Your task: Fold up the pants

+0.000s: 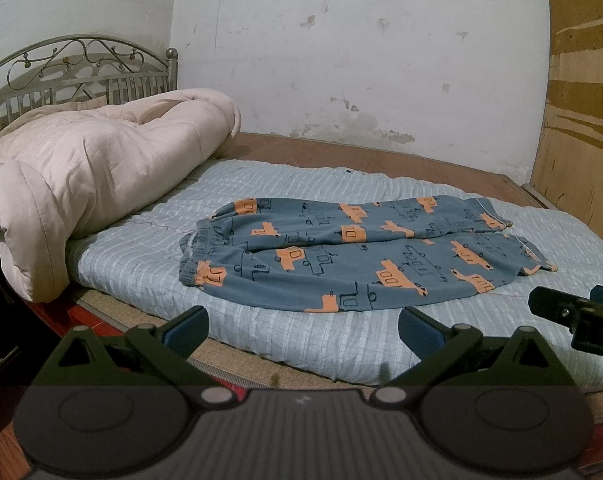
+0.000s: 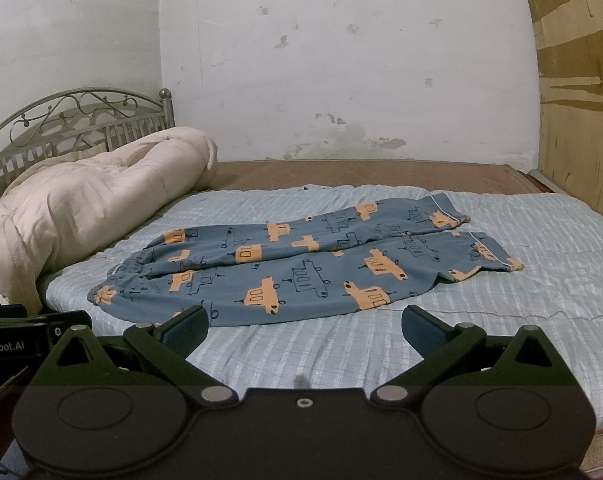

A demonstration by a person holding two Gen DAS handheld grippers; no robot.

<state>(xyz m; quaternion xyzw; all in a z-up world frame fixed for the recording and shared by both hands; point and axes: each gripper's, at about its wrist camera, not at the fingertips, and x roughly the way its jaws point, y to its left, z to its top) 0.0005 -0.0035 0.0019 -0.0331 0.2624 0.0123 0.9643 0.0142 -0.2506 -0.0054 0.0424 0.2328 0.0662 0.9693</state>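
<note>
1. A bed [image 2: 541, 240] with a pale blue quilted cover stands against a stained white wall; a bunched cream comforter [image 1: 81, 184] lies at the end with the metal headboard [image 1: 81, 68].
2. The pants [image 1: 353, 248], blue with orange vehicle prints, lie flat on the cover, waistband toward the comforter and cuffs toward the wooden panel at the far right.
3. The two legs lie side by side, the edge of one touching or slightly overlapping the other. No fold shows yet, so by my reading the task is at its start: the legs remain to be laid one over the other and the length then folded.
4. The left tongs [image 1: 303, 330] hover near the bed's near edge, spread wide and empty, aimed at the middle of the pants.
5. The right tongs [image 2: 304, 330] hover likewise, spread wide and holding nothing, just short of the nearer leg; each tool shows at the edge of the other's view.
</note>
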